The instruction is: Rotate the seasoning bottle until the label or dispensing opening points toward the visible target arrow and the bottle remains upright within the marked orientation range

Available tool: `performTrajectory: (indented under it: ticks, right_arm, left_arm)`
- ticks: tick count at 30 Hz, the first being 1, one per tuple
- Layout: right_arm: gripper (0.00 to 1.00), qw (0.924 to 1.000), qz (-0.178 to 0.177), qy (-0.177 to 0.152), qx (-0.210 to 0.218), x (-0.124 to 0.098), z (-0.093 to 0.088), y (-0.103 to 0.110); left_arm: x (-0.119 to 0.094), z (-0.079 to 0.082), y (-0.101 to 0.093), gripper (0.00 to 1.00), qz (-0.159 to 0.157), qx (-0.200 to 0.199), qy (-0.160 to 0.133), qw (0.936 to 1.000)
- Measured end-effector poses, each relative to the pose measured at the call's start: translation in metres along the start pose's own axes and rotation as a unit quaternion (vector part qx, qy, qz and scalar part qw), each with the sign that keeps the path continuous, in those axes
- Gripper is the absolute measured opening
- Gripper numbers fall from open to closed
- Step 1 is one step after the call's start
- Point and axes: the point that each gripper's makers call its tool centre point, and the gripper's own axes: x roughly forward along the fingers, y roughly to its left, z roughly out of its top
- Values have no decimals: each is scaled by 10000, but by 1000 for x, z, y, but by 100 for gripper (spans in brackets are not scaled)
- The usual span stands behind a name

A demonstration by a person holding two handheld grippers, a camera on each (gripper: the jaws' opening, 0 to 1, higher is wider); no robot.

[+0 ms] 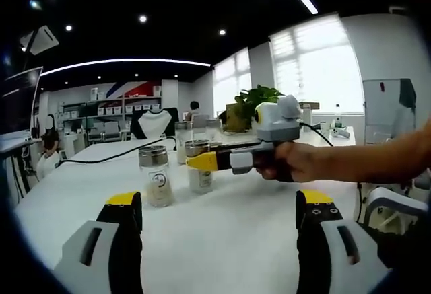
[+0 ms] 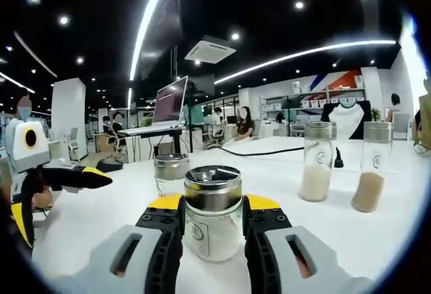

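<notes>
Left gripper view: left tool (image 1: 219,213) gapes wide over bare white desk (image 1: 222,233), nothing in it; the right tool (image 1: 202,161) reaches in beside a jar (image 1: 155,175). Right gripper view: right tool (image 2: 213,208) is clamped on the upright seasoning bottle (image 2: 213,212), two more bottles (image 2: 318,161) standing off right.

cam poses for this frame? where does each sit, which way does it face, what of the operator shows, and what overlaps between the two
Left gripper view: rides the left gripper, jaws open, low over the white table, facing the windows and a seasoning bottle; the right gripper and the person's hand enter from the right.
Right gripper view: rides the right gripper, jaws closed on a seasoning bottle, facing the office desks; two more bottles stand at right, and the left gripper enters from the left.
Shared: the table, the bottles, each other's gripper.
</notes>
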Motion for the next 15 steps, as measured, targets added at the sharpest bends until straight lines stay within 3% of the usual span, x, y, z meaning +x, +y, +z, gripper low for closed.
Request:
performTrajectory:
  ticks: [13, 15]
  right_arm:
    - [31, 10000, -68, -12, -22, 1, 0, 1]
    - [31, 9997, -130, 47, -192, 1, -1, 1]
  left_arm:
    - [0, -1, -1, 100, -8, 12, 28, 10000]
    - [0, -1, -1, 100, -6, 19, 25, 10000]
